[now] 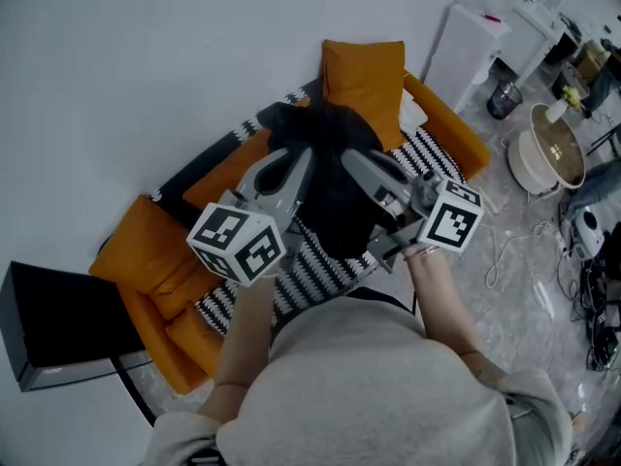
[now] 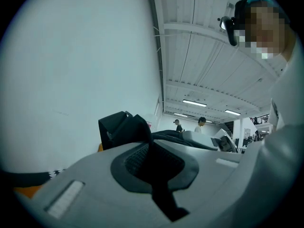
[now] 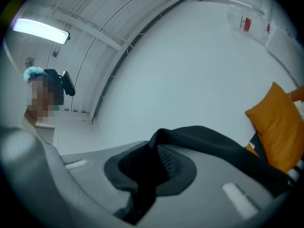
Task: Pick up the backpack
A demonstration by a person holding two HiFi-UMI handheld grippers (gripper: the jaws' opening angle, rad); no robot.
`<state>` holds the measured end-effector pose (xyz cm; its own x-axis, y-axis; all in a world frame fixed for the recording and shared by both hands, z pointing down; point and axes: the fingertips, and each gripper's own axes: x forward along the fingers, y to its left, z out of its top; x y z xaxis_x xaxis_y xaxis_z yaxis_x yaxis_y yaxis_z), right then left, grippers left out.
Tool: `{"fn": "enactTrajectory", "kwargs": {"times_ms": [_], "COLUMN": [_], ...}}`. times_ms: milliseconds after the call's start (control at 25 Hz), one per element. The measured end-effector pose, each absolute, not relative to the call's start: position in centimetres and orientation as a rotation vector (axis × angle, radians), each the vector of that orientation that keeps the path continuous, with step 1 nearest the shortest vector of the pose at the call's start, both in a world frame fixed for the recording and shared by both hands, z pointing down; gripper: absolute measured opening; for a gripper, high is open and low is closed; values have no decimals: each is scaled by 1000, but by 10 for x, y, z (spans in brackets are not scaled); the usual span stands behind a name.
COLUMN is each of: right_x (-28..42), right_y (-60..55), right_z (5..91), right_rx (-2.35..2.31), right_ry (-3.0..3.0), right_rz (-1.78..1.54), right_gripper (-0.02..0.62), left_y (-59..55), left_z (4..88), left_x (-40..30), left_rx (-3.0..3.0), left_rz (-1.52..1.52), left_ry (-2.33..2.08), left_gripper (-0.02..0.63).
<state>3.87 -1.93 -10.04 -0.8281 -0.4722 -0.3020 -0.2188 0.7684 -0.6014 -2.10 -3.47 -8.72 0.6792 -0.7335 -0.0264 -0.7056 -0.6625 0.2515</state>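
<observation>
A black backpack hangs between both grippers above the orange sofa. My left gripper holds it from the left side and my right gripper from the right. In the left gripper view the jaws are shut on a black strap that sticks up past the fingertips. The right gripper view shows my right gripper shut on another black strap, which runs off to the right. Most of the bag's lower part is hidden behind the grippers.
A black-and-white striped blanket covers the sofa seat, with an orange cushion at its far end. A black box stands at the left. A white cabinet, a round white appliance and cables lie to the right.
</observation>
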Motion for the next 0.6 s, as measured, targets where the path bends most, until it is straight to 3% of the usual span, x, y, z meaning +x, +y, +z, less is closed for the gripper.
{"fn": "enactTrajectory", "kwargs": {"times_ms": [600], "right_x": [36], "right_y": [-7], "right_z": [-94], "right_rx": [-525], "right_ry": [2488], "right_rz": [-816], "right_gripper": [43], "left_y": [-21], "left_z": [-79], "left_x": [-21], "left_rx": [2663], "left_rz": [-143], "left_ry": [-1167], "left_gripper": [15]}}
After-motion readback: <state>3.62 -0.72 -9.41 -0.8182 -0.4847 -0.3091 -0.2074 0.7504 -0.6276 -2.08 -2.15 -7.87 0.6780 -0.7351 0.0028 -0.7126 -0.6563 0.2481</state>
